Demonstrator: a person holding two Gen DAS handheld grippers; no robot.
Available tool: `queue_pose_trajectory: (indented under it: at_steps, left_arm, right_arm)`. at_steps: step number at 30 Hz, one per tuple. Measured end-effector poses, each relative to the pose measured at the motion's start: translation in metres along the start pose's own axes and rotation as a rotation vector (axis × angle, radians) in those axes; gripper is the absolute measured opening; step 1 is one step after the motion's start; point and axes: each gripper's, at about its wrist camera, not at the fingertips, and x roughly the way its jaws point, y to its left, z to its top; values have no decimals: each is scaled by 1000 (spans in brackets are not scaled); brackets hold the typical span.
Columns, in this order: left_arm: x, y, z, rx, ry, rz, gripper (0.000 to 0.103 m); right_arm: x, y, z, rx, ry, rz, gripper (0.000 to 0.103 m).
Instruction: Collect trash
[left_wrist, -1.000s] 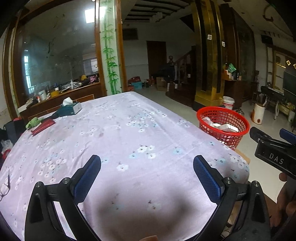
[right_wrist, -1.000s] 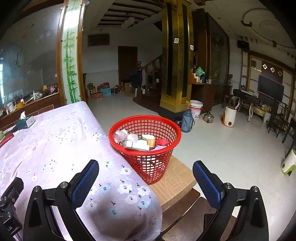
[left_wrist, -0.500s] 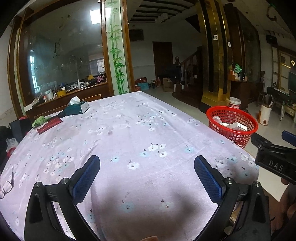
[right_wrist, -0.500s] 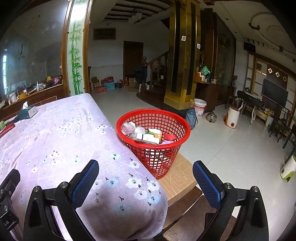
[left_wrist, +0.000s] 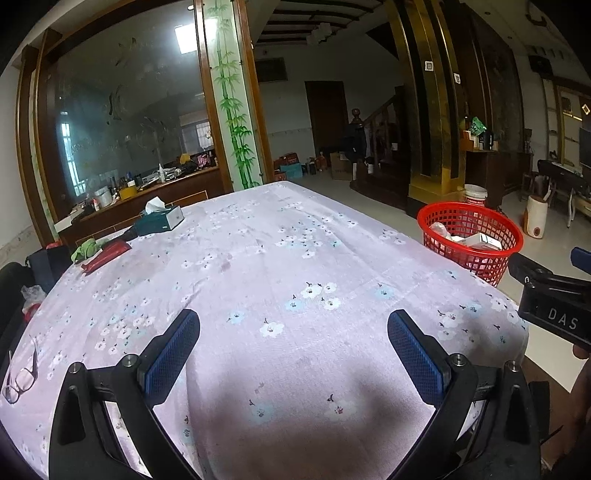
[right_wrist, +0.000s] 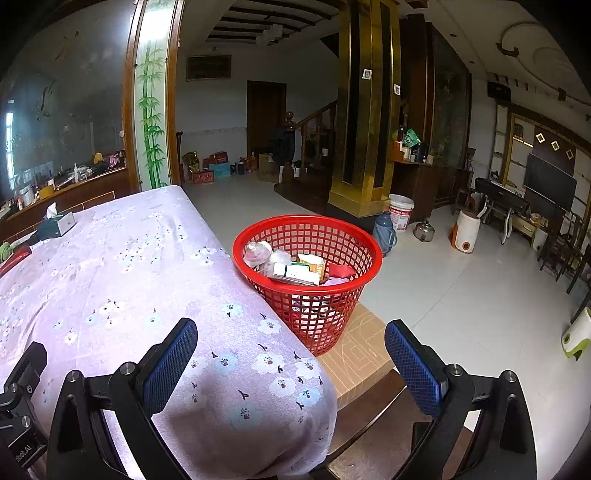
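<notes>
Red basket (right_wrist: 310, 273) at twelve o'clock holds trash, a white box (right_wrist: 295, 274) lying roughly crosswise; left gripper (left_wrist: 293, 354) and right gripper (right_wrist: 291, 356) fingers spread, empty.

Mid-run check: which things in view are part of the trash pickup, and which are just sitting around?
Part of the job:
red basket, already holding trash
left claw, open and empty
right claw, open and empty

Lying about:
tissue box
glasses
red pouch
green cloth

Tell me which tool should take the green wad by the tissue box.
Left, probably. The green wad lies at the table's far left; the left tool, open and empty, faces that side, while the right tool faces the red basket.
</notes>
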Motion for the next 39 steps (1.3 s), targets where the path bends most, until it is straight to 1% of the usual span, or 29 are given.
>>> queue_pose_trajectory:
  at_steps: [39]
  left_arm:
    - [1, -1, -3, -5, 22, -26, 101]
  right_arm:
    - [2, 3, -6, -10, 11, 3, 102]
